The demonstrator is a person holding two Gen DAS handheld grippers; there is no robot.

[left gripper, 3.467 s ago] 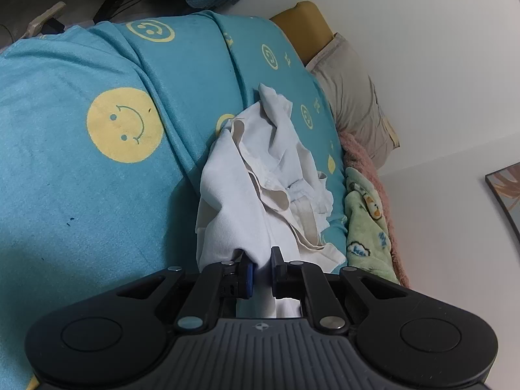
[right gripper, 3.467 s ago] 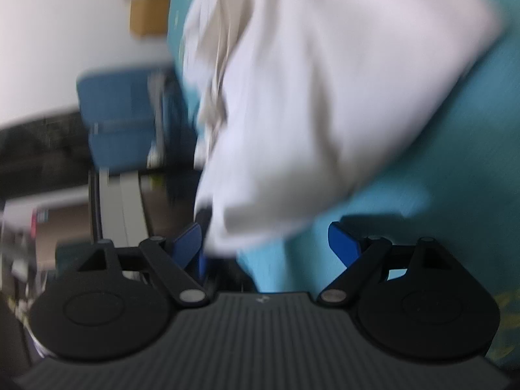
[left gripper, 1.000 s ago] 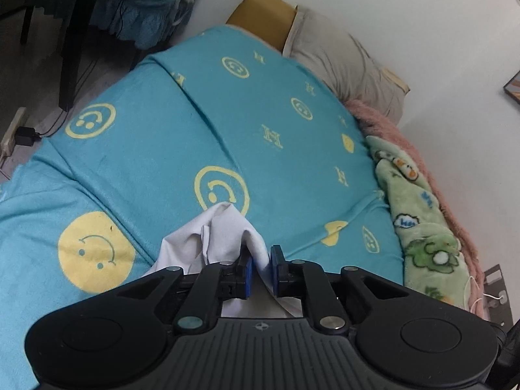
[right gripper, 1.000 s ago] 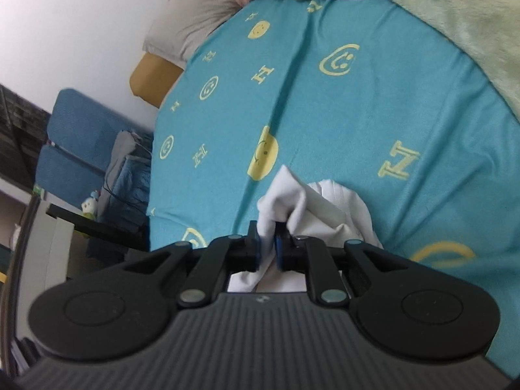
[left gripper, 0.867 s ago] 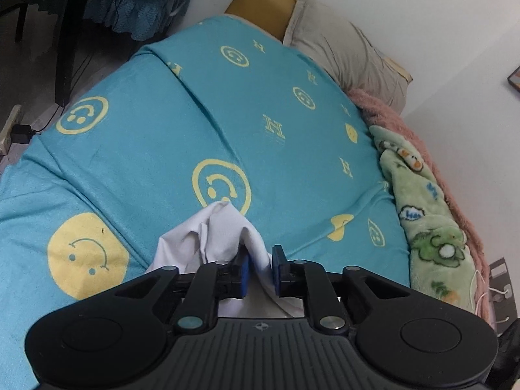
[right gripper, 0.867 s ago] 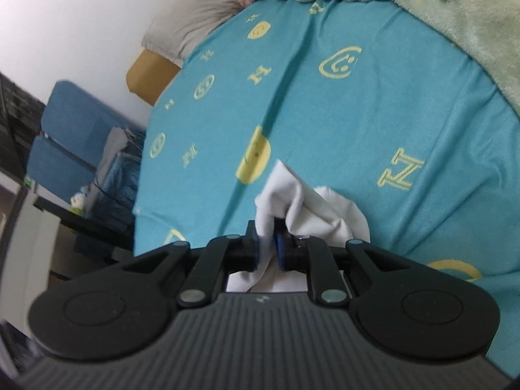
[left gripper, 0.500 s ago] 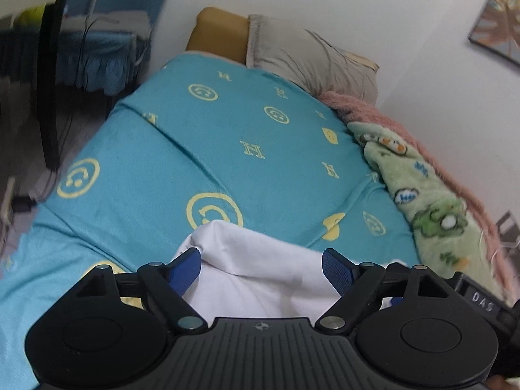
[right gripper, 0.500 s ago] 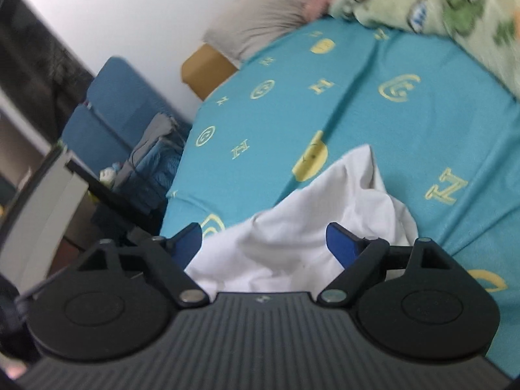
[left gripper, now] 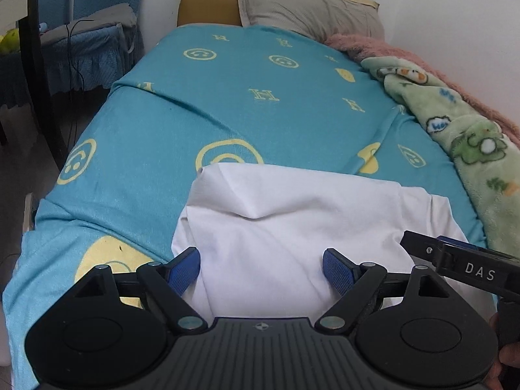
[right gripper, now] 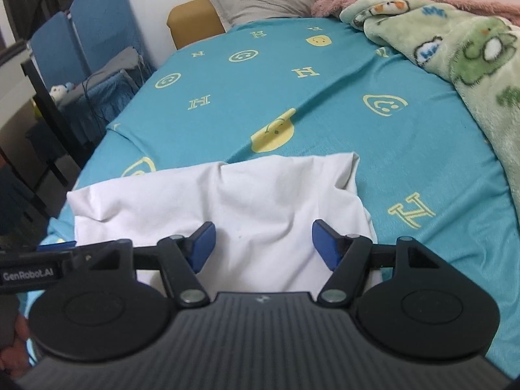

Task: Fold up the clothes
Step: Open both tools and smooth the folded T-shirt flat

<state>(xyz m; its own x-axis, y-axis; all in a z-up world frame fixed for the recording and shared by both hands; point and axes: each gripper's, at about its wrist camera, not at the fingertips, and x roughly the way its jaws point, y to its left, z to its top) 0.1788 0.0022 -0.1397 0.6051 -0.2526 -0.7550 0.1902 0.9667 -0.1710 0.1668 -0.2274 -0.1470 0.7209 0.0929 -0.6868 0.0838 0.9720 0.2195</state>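
bed (left gripper: 156, 149) with teal smiley-print sheet. white garment (left gripper: 292, 214) at foot edge; grey pillow (left gripper: 308, 9) at head edge; green blanket (left gripper: 471, 149) over pink blanket (left gripper: 383, 48) along right edge.

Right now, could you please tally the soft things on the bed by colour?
White: 1, the garment
Grey: 1, the pillow
Pink: 1, the fuzzy blanket
Green: 1, the cartoon blanket
Total: 4, all on the teal sheet.

Teal smiley-print bedsheet (left gripper: 182, 104) across a bed, grey pillow (left gripper: 308, 9) and mustard cushion (left gripper: 208, 3) against a white wall (left gripper: 438, 6), green cartoon blanket (right gripper: 461, 42) alongside, blue chairs (right gripper: 87, 32) beside
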